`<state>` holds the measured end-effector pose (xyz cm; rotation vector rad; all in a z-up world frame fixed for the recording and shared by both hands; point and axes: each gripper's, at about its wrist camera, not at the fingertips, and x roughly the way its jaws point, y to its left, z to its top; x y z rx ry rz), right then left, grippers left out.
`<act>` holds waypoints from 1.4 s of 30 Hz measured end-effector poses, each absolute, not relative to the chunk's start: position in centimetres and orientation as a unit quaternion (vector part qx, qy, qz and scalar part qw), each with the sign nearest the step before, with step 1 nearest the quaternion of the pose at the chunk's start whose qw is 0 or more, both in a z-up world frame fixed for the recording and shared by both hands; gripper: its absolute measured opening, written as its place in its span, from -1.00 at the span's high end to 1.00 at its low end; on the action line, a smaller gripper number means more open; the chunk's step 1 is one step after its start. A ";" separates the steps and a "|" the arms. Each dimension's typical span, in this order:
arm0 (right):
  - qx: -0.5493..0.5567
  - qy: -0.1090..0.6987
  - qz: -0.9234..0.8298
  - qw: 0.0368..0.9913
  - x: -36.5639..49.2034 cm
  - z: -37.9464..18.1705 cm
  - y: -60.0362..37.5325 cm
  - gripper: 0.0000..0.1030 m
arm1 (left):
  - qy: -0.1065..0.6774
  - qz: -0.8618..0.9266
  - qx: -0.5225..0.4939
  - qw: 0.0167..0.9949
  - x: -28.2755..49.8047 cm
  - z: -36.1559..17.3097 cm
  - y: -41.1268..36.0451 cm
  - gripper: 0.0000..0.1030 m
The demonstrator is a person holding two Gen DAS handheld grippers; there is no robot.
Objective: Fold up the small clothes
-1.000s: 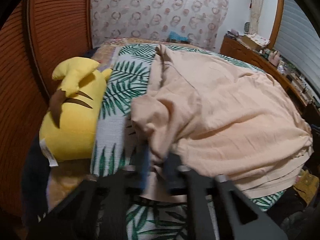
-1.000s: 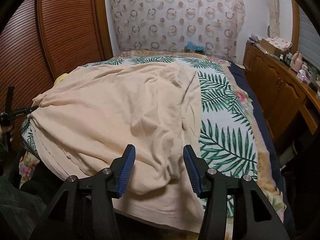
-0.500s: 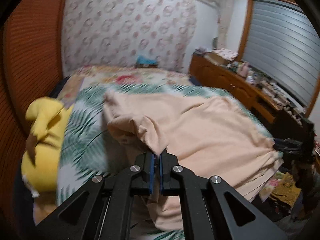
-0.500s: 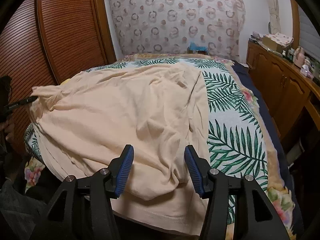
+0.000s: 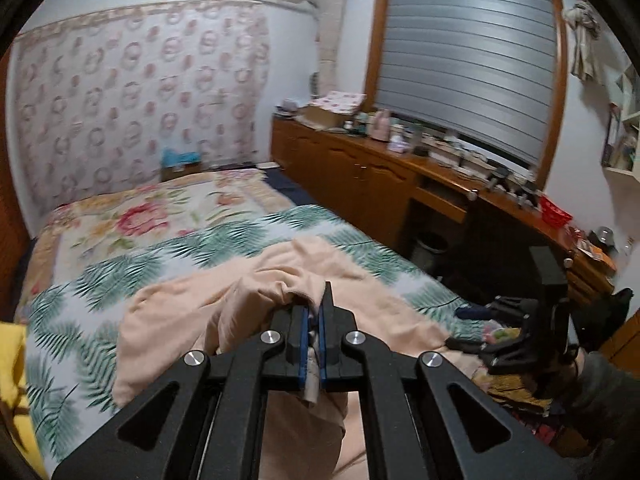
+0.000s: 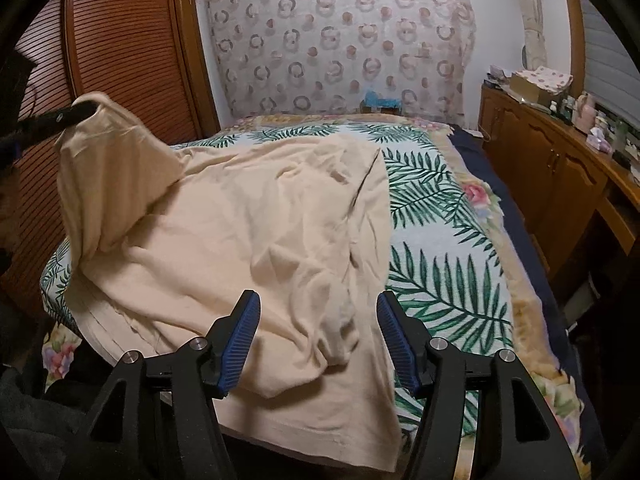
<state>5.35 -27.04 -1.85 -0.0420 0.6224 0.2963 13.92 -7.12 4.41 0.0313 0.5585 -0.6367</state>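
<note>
A peach shirt (image 6: 256, 216) lies spread over a palm-leaf blanket (image 6: 432, 248) on the bed. My left gripper (image 5: 314, 334) is shut on a fold of the peach shirt (image 5: 256, 292) and holds it lifted off the bed; from the right wrist view the left gripper (image 6: 76, 112) shows at far left with the cloth hanging from it. My right gripper (image 6: 318, 322) hovers over the shirt's near rumpled edge, its jaws opening, blue pads clear of the cloth. It also appears in the left wrist view as a dark shape, the right gripper (image 5: 516, 344).
A wooden slatted wardrobe (image 6: 128, 52) stands along the left side of the bed. A wooden sideboard (image 5: 360, 164) crowded with small items runs along the right under a shuttered window. A yellow plush toy (image 5: 12, 364) lies at the bed's left edge.
My left gripper closed on the shirt fold and carried it up and rightward over the bed, turning away from the plush toy. My right gripper stayed in place while its jaws widened.
</note>
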 end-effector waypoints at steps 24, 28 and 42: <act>-0.016 0.289 0.128 0.949 4.3 -1.7 -30.6 -0.22 | 0.309 -0.329 0.049 0.891 14.0 3.1 -12.9 0.02; -0.016 0.287 0.138 0.948 4.8 -1.7 -30.3 -0.22 | 0.310 -0.305 0.036 0.900 13.6 2.1 -9.5 -0.49; -0.051 0.315 0.157 0.934 9.5 -2.9 -25.2 -0.22 | 0.351 -0.227 -0.012 0.908 13.4 -3.7 -2.1 -0.53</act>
